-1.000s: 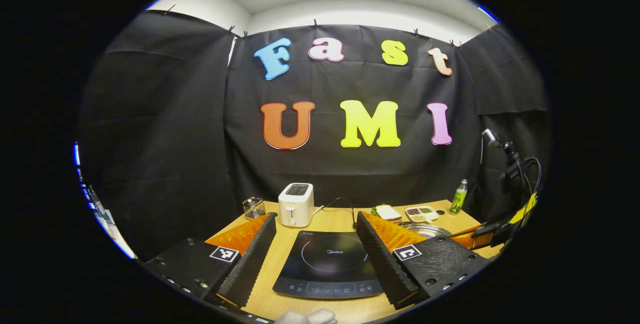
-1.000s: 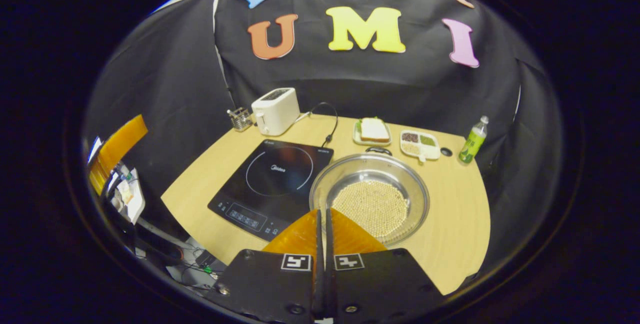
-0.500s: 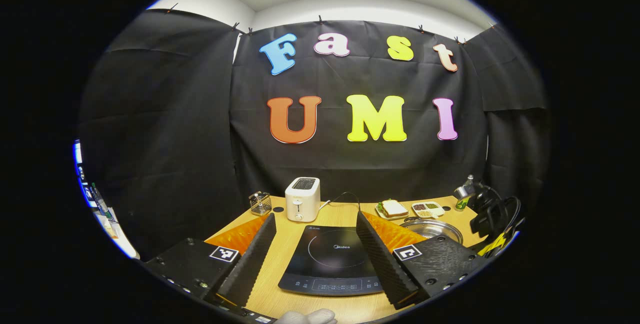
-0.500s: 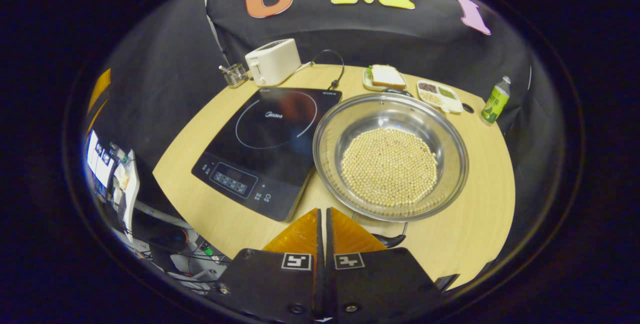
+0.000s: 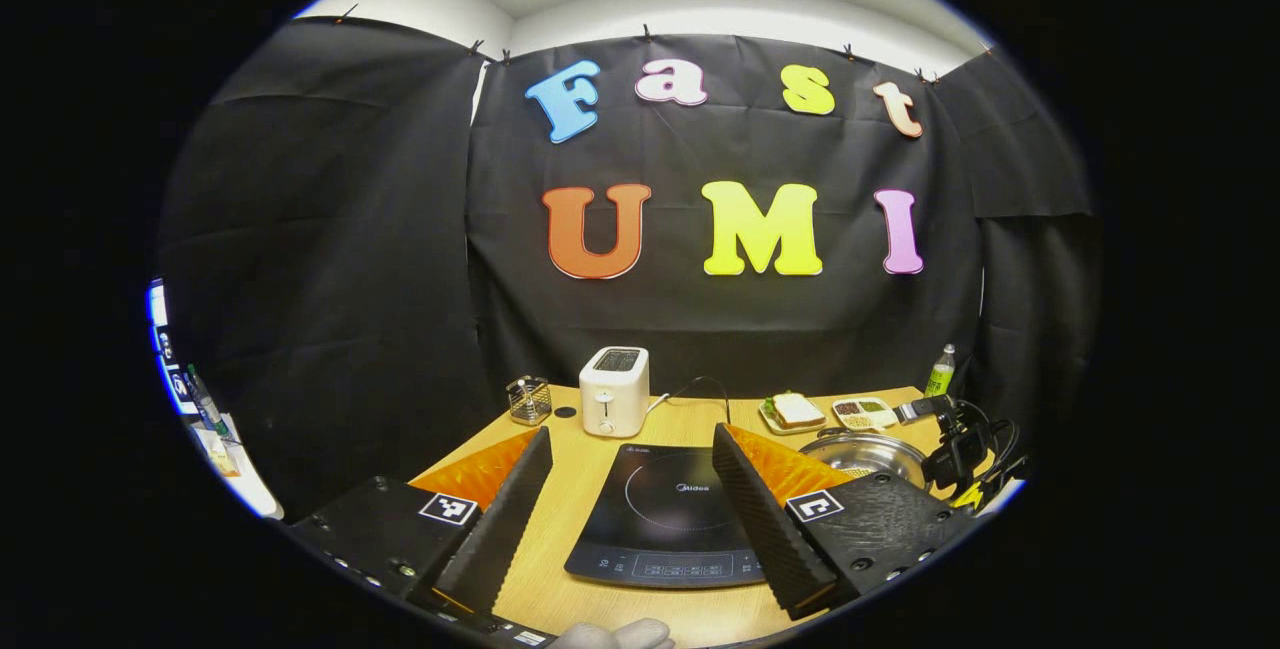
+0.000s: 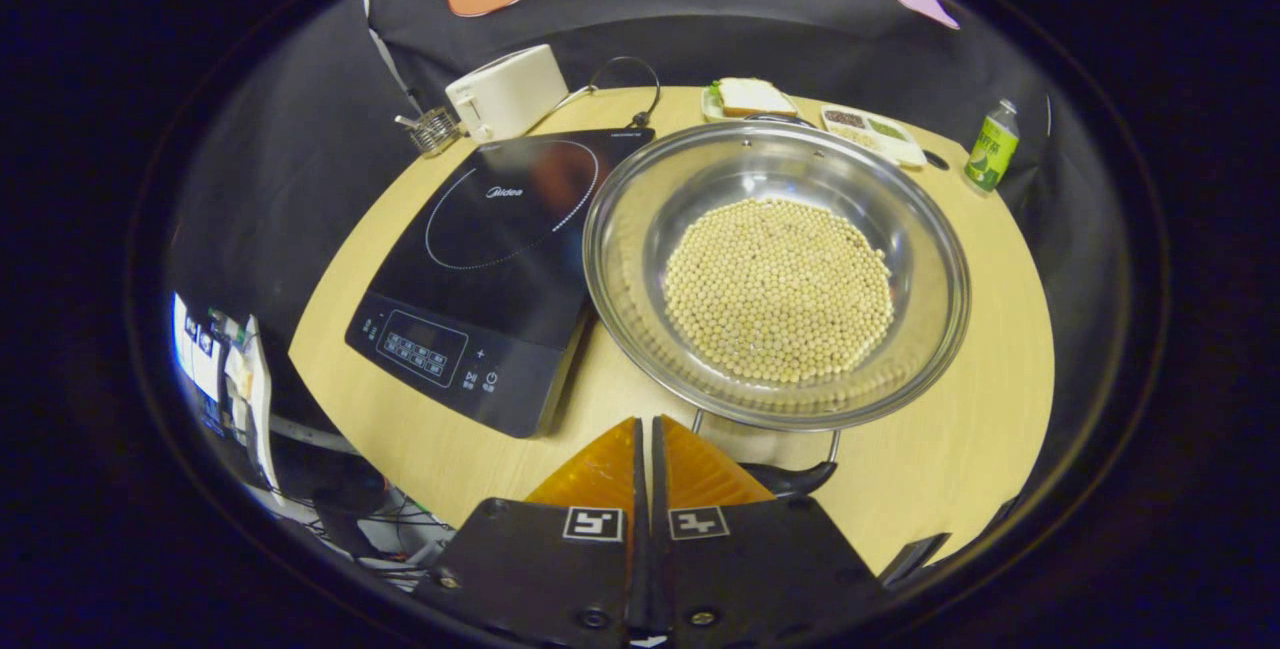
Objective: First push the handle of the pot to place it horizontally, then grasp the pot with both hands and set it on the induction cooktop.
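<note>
A wide steel pot (image 6: pixel 632 229) holding pale beans (image 6: pixel 778 289) sits on the wooden table, right of the black induction cooktop (image 6: pixel 490 249). Its dark near handle (image 6: pixel 792 478) points toward me, just right of my right gripper (image 6: pixel 645 421), which is shut and empty and hovers close above the table. In the left gripper view, my left gripper (image 5: pixel 632 431) stands open and empty over the near edge of the cooktop (image 5: pixel 670 519). The pot (image 5: pixel 868 451) lies to its right, with the right gripper (image 5: pixel 962 447) beyond it.
At the back of the table (image 6: pixel 960 449) stand a white toaster (image 6: pixel 505 94), a small wire holder (image 6: pixel 432 129), a sandwich plate (image 6: pixel 748 96), a divided tray (image 6: pixel 870 126) and a green bottle (image 6: pixel 990 144). A gloved hand (image 5: pixel 612 634) shows below the left gripper.
My right gripper has dropped and moved in toward the pot's near handle, staying shut. The left gripper has drifted slightly left and stays open.
</note>
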Tool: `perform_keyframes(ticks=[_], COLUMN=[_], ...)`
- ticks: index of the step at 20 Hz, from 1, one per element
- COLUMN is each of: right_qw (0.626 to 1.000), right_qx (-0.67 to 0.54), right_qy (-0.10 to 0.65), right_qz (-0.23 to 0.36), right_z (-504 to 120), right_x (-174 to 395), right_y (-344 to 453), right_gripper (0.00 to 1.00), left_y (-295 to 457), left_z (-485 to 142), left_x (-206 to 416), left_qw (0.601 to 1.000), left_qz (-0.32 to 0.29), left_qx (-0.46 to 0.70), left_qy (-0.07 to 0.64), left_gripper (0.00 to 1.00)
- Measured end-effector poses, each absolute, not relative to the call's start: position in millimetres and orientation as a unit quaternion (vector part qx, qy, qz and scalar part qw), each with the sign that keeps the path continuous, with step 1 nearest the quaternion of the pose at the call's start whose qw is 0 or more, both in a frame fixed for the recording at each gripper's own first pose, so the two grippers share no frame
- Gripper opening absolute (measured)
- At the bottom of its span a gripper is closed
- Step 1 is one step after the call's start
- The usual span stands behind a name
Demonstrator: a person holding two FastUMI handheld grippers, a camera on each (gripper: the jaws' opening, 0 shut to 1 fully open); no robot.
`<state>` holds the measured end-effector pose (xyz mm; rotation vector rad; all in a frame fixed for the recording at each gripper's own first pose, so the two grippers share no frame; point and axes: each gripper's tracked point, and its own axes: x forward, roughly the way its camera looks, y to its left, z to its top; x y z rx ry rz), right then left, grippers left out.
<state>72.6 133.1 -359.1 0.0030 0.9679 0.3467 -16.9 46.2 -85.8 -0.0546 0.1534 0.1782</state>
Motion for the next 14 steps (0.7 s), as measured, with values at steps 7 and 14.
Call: perform_keyframes(ticks=[7, 14], right_qw=[0.869, 0.867], right_qx=[-0.002, 0.002], right_qy=[0.469, 0.478], right_qz=[0.160, 0.139], right_z=[-366.8, -376.0], right_x=[66.4, 65.4], right_y=[121.8, 95.7], right_gripper=[0.00, 0.00], left_y=[39.5, 32.3], left_z=[-82.5, -84.2], left_x=[-14.2, -12.2], left_qw=[0.994, 0.994], left_qz=[0.079, 0.072], left_qx=[-0.026, -0.027], left_qy=[0.076, 0.078], left_gripper=[0.96, 0.96])
